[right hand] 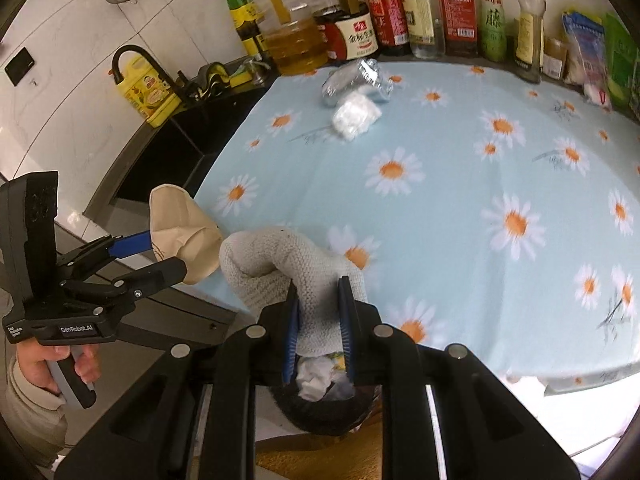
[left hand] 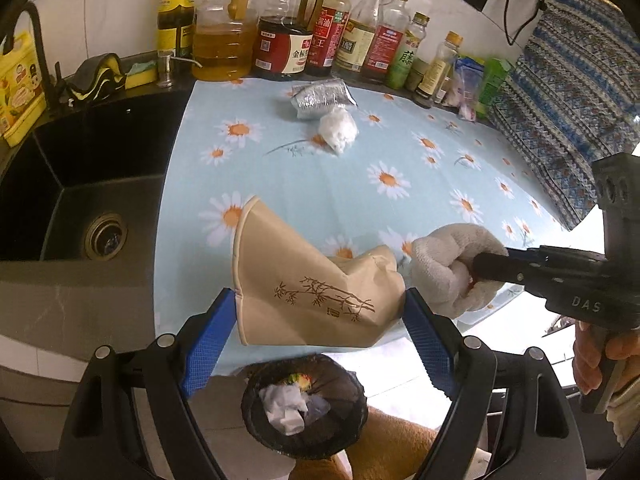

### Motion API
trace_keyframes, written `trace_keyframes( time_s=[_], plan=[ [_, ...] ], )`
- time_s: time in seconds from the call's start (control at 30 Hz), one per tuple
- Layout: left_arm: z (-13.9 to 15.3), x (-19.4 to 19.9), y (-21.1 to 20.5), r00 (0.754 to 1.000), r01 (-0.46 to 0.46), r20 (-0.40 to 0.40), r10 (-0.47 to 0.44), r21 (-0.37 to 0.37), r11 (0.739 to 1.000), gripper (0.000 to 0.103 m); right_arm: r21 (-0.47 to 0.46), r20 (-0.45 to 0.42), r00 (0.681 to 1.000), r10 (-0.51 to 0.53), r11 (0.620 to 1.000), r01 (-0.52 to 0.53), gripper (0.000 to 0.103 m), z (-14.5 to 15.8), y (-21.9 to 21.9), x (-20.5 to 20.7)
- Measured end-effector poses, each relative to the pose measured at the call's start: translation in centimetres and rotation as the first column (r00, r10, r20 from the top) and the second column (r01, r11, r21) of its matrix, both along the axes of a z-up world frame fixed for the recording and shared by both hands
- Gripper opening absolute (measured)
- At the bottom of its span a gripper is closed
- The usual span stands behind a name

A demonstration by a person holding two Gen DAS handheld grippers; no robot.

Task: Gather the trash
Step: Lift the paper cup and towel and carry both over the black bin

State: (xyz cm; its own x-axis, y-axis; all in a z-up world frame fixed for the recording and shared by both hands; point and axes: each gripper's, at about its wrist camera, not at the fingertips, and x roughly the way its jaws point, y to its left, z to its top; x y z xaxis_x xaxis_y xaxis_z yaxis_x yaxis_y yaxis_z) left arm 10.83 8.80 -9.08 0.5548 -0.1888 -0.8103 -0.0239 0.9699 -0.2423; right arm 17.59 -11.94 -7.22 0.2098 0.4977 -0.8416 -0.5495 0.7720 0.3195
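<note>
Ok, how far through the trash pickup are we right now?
Partway. The bin below the counter edge already holds crumpled white paper. In hand: the left gripper holds a crushed paper cup and the right gripper is clamped on a white cloth, both near the counter edge above the bin. Left on the tablecloth: a silver wrapper and a white plastic wad.

crushed beige paper cup point(left hand: 308, 280), white glove point(right hand: 288, 264)

"GenRobot.AI" on left tool point(right hand: 202, 254); "DAS" on right tool point(left hand: 476, 270).
</note>
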Motion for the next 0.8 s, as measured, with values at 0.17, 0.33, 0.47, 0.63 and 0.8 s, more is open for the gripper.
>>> trace_keyframes(
  time_s=[0.17, 0.33, 0.47, 0.63, 0.8],
  plan=[
    [-0.3, -2.5, 0.3, 1.000, -0.001, -0.002, 0.001, -0.020, 1.000, 0.081, -0.012, -0.015, 1.000, 0.012, 1.000, -0.012, 0.020, -0.7, 0.4, -2.5],
    [-1.5, -4.9, 0.4, 1.000, -0.005, -0.025, 0.004, -0.050, 0.999, 0.081, -0.013, -0.034, 0.999, 0.018, 1.000, -0.019, 0.020, -1.3, 0.4, -4.6],
    [-2.6, -6.5, 0.5, 0.999, -0.016, -0.044, 0.012, -0.075, 0.997, 0.081, -0.020, -0.050, 0.998, 0.025, 0.999, -0.026, 0.020, -2.0, 0.4, -5.8],
    [-4.2, -7.8, 0.3, 0.997, -0.023, -0.082, 0.014, -0.101, 0.995, 0.081, -0.041, -0.084, 0.996, 0.034, 0.998, -0.038, 0.020, -3.5, 0.7, -7.1],
    [-6.8, -8.7, 0.1, 0.989, -0.032, -0.145, 0.015, -0.115, 0.993, 0.081, -0.062, -0.126, 0.992, 0.029, 0.997, -0.037, 0.021, -5.4, 0.6, -7.9]
  ],
)
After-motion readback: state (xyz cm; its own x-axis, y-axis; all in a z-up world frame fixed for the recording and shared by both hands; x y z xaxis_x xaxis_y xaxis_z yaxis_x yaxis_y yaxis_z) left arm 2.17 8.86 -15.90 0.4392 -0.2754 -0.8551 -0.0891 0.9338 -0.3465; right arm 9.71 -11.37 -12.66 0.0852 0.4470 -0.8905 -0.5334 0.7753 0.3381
